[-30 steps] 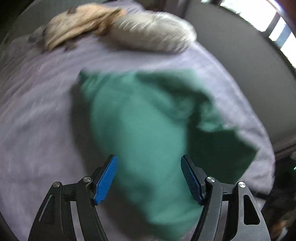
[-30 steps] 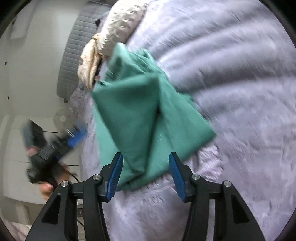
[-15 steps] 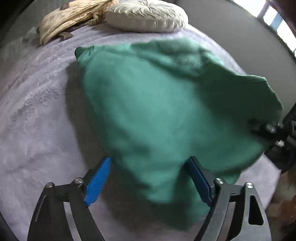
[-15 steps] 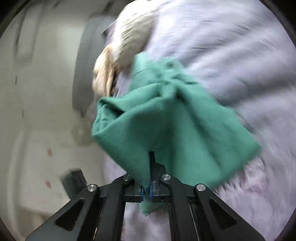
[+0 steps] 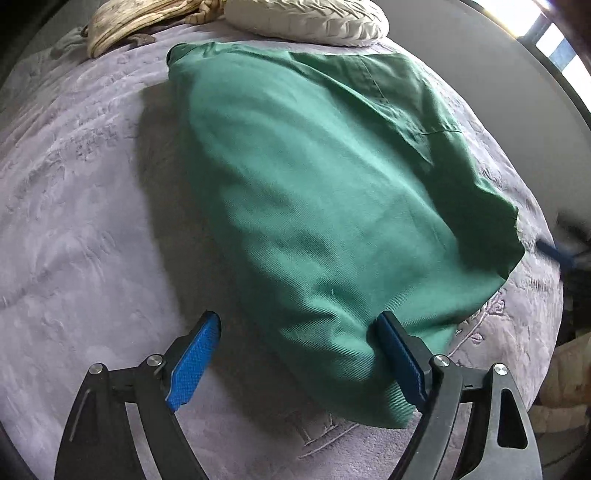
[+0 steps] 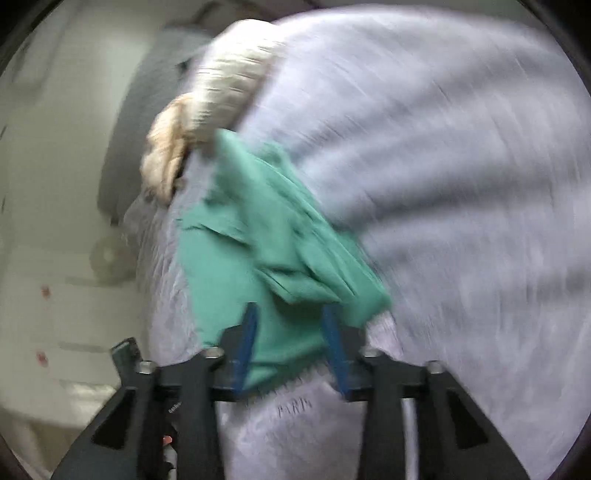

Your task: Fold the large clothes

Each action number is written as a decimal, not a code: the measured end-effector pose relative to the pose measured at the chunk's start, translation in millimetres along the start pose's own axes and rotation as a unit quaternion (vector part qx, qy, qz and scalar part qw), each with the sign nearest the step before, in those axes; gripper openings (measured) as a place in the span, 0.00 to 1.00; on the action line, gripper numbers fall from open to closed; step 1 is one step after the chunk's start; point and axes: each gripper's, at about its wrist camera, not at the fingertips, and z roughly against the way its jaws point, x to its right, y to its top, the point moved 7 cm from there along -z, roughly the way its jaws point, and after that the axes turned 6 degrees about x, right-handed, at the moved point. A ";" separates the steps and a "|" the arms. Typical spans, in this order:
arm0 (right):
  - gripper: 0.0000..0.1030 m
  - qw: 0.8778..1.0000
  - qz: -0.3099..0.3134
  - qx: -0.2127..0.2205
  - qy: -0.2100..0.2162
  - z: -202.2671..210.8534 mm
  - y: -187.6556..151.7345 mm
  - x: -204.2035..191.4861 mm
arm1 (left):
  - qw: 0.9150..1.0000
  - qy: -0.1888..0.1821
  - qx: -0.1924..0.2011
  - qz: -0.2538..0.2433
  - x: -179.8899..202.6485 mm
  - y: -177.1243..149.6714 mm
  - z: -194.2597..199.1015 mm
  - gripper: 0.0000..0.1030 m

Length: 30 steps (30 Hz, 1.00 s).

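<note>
Left gripper [image 5: 297,358], jaws spread wide, over a green garment [image 5: 314,192] lying on a lavender bedspread [image 5: 74,229]. The right blue pad [image 5: 399,360] appears to touch the garment's near end. A cream pillow [image 5: 306,18] lies beyond.

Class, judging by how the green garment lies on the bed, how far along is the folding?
Done: the green garment lies spread on the bed. In hand: nothing; left gripper and right gripper are open. Left: no neat fold shows, its far edge looks bunched.
</note>
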 end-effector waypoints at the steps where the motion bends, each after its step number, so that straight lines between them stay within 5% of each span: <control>1: 0.55 0.999 0.032 0.006 0.000 -3.3 14.0 -13.8 | 1.000 0.000 0.000 0.005 -1.0 1.8 -2.4 0.84; 5: 0.55 0.996 0.086 -0.016 -0.015 -32.1 36.5 -32.2 | 1.000 -0.001 0.001 0.021 -2.2 0.4 -4.3 0.84; 7: 0.46 0.993 0.114 -0.033 -0.028 -46.9 36.5 -34.7 | 1.000 0.000 0.003 0.022 -4.1 -1.8 -2.4 0.85; 8: 0.18 0.989 0.134 -0.037 -0.040 -56.2 37.4 -38.0 | 1.000 0.000 0.004 0.024 -3.9 -2.3 -2.7 0.85; 9: 0.01 0.982 0.165 -0.045 -0.076 -71.5 38.7 -35.4 | 1.000 0.000 0.004 0.027 -4.5 -3.8 -2.8 0.85; 13: 0.00 0.969 0.180 -0.073 -0.149 -114.5 49.1 5.0 | 0.999 0.001 0.005 0.041 -13.9 -7.2 -2.1 0.95; 18: 0.01 0.974 0.150 -0.060 -0.161 -93.9 62.0 23.4 | 0.999 0.009 0.002 0.052 -12.8 -15.1 4.1 0.95; 22: 0.02 0.984 0.134 -0.061 -0.101 -46.6 54.6 8.0 | 0.998 0.020 0.008 0.053 -13.4 -15.9 17.4 0.95; 27: 0.02 0.980 0.187 -0.068 -0.017 -15.1 26.3 -43.6 | 0.998 0.031 0.006 0.055 -10.8 -22.3 24.8 0.95; 30: 0.02 0.968 0.229 -0.084 -0.056 -21.6 6.7 -42.8 | 0.997 0.032 -0.002 0.067 -13.7 -25.5 18.5 0.95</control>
